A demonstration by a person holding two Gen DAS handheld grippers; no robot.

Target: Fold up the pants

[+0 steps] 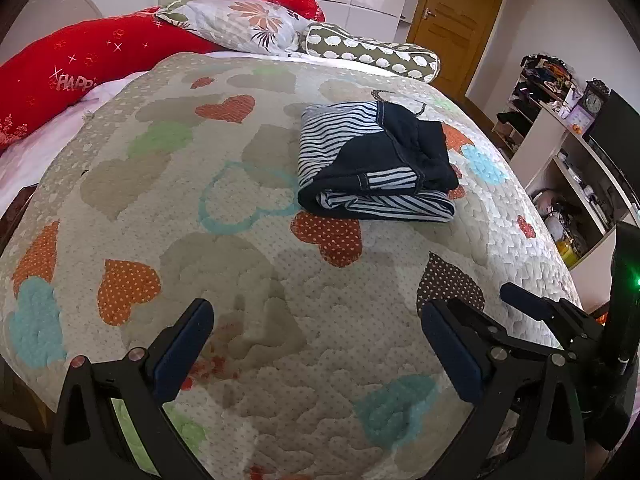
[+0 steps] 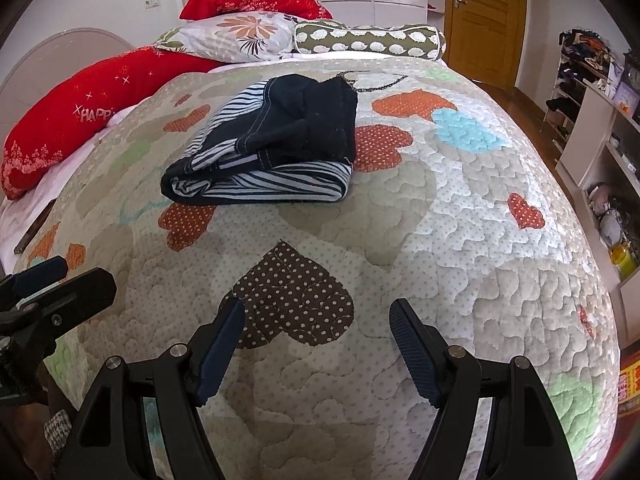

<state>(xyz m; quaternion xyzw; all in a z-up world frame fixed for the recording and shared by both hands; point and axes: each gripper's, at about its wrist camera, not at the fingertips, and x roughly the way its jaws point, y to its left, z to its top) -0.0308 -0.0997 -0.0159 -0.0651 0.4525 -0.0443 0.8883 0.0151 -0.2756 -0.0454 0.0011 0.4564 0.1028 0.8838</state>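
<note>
Pants: the pants [image 1: 376, 162] sit folded into a thick bundle, dark navy cloth over black-and-white stripes, out on the far half of the quilt [image 1: 240, 208]; in the right wrist view the same bundle [image 2: 268, 144] lies far and a little left of centre.
Left gripper: the left gripper [image 1: 316, 348] hangs over the near part of the quilt, jaws spread wide, nothing between the blue pads [image 1: 182, 354], well apart from the pants.
Right gripper: the right gripper [image 2: 318, 344] is also wide open and empty, poised above a brown dotted heart [image 2: 296, 292] on the quilt, well short of the bundle.
Side by side: each gripper shows at the edge of the other's view, so they float near each other at the near end of the bed.
Bedding: red pillows [image 1: 80, 68] and a floral pillow [image 1: 248, 26] are stacked at the far left, with a green bolster [image 1: 372, 54] just right of them.
Room: a wooden door [image 2: 486, 20] stands far right, with cluttered shelves [image 1: 568, 184] along the right wall.
</note>
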